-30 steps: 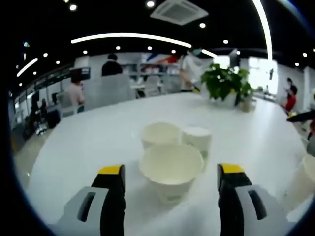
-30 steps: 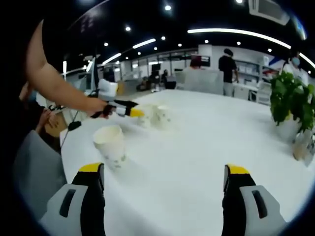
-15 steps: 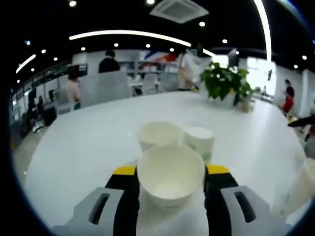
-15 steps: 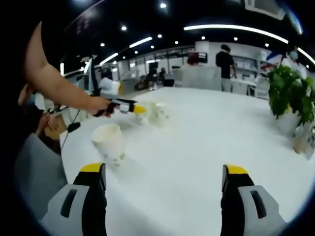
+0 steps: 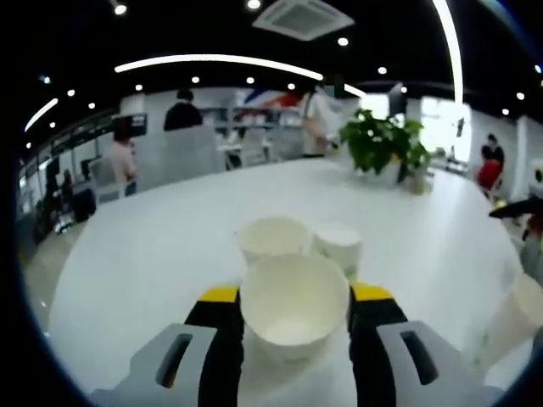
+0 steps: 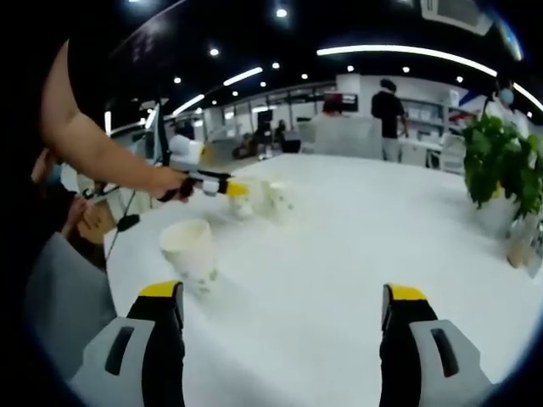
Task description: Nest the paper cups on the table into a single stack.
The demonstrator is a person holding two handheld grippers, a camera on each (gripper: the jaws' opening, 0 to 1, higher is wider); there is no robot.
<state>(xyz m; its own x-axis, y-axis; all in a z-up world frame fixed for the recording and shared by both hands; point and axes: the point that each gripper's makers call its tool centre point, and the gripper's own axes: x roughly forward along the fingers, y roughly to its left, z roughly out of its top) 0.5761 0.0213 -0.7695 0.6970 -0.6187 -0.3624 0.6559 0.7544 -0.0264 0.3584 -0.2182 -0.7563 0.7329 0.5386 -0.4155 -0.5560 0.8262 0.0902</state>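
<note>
In the left gripper view, the left gripper (image 5: 294, 298) sits at the bottom centre, its jaws drawn in against both sides of a cup (image 5: 293, 303); it has that cup clamped, mouth up; whether the cup is off the table (image 5: 136, 254) I cannot tell. Just above it in the frame stand two more cups, one open (image 5: 272, 237) and one beside it to the right (image 5: 337, 245), close together; a fourth cup (image 5: 507, 320) shows at the lower right edge. A plant (image 5: 382, 144) stands further up, right of centre.

In the right gripper view, the right gripper (image 6: 282, 297) is at the bottom, jaws wide apart with nothing between them; a lone cup (image 6: 190, 253) stands at lower left, near its left jaw but apart from it; the left gripper, held by a person's hand (image 6: 168, 181), shows at middle left by the cup cluster.

By my reading the task is barely begun; no cup is nested in another yet; one is grasped, and all the nesting is left.
</note>
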